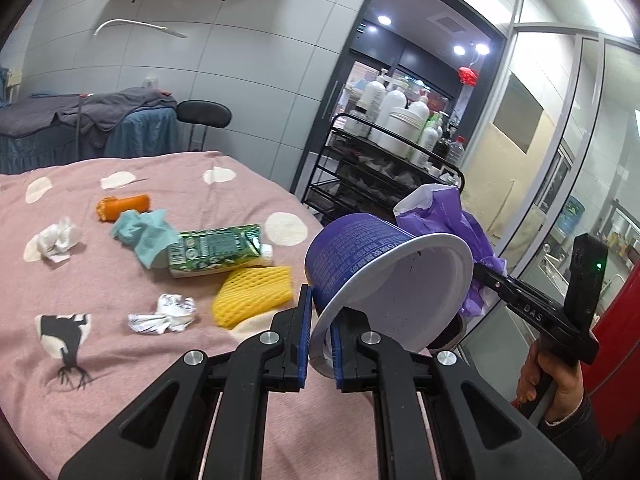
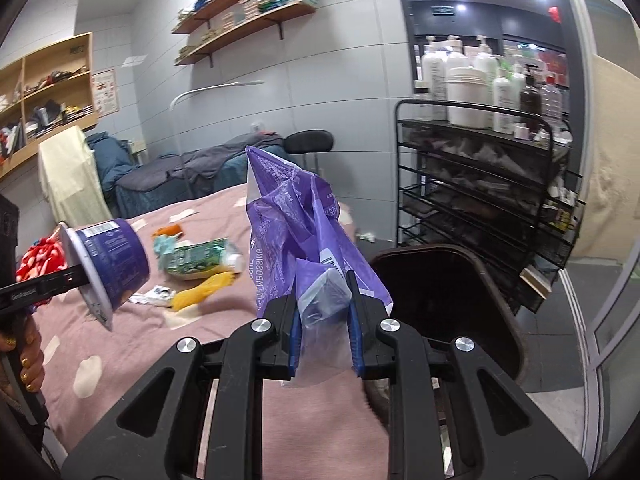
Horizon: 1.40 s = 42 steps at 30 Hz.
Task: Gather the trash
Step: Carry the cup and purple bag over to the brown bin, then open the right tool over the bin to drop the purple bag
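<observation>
My left gripper (image 1: 320,316) is shut on the rim of a purple paper cup (image 1: 360,252) with a white inside, held tilted above the bed's right edge; the cup also shows in the right wrist view (image 2: 114,264). My right gripper (image 2: 323,300) is shut on a crumpled purple plastic wrapper (image 2: 296,216), held next to a dark bin (image 2: 448,300); the wrapper shows behind the cup (image 1: 448,216). On the pink blanket (image 1: 120,340) lie a green pouch (image 1: 216,250), yellow foam net (image 1: 252,294), teal cloth (image 1: 146,232), orange tube (image 1: 124,206) and crumpled papers (image 1: 164,314).
A black wire trolley (image 2: 480,184) with white bottles stands beyond the bin. A second bed with grey covers (image 1: 80,120) and a black stool (image 1: 204,114) are behind. Wall shelves (image 2: 248,12) hang above. A glass door (image 1: 560,140) is at right.
</observation>
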### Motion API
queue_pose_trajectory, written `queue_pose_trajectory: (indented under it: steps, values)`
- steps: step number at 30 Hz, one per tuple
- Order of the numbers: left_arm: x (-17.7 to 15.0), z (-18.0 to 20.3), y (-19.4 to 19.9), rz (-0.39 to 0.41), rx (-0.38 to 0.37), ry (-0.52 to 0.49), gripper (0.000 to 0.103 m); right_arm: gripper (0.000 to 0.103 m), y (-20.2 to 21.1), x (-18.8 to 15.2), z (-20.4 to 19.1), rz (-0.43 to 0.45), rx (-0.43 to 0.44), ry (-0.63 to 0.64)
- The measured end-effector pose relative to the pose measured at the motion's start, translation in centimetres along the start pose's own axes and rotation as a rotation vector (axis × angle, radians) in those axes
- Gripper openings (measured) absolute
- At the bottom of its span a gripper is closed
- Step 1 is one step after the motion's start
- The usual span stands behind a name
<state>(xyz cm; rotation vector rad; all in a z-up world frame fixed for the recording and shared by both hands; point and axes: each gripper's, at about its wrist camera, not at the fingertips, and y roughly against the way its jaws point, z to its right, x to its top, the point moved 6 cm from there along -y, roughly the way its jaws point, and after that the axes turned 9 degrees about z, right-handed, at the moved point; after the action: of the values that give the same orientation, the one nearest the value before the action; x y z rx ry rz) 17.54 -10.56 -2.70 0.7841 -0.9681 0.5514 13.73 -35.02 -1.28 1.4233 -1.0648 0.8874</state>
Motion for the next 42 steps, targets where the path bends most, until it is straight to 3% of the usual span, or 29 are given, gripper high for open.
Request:
queue_pose_trajectory:
  steps: [5,13,22,25,30,42]
  values:
    - [0.0,1.7,-1.7,-0.025,-0.035,-0.016,0.009,0.02,-1.2,-0.5,3.2,-0.027,-0.1,-0.03]
    - [0.0,4.1,-3.3,-0.05,-0.067,-0.055,0.009,0.02,-5.9,-3.5,9.2,-0.144,-0.238,-0.076]
    - [-0.5,4.9,-4.4,-0.073,-0.083,-0.058,0.009,0.021,-10.0,-7.8,12.4,-0.282,-0.304,-0.102]
    - [-0.6,5.1,-4.4,-0.075,-0.088,-0.06,0.009,0.03,-10.5,-8.9,12.8,-0.305,-0.32,-0.117]
    - [-0.6,5.3,-4.6,-0.079,-0.091,-0.064,0.009,0.054,-10.3,-9.5,12.2,-0.3,-0.322,-0.098]
    - [-0.1,7.0,-5.3,-0.068,-0.119,-0.098,0.009,0.076,-6.1,-7.8,9.9,-0.199,-0.302,-0.107]
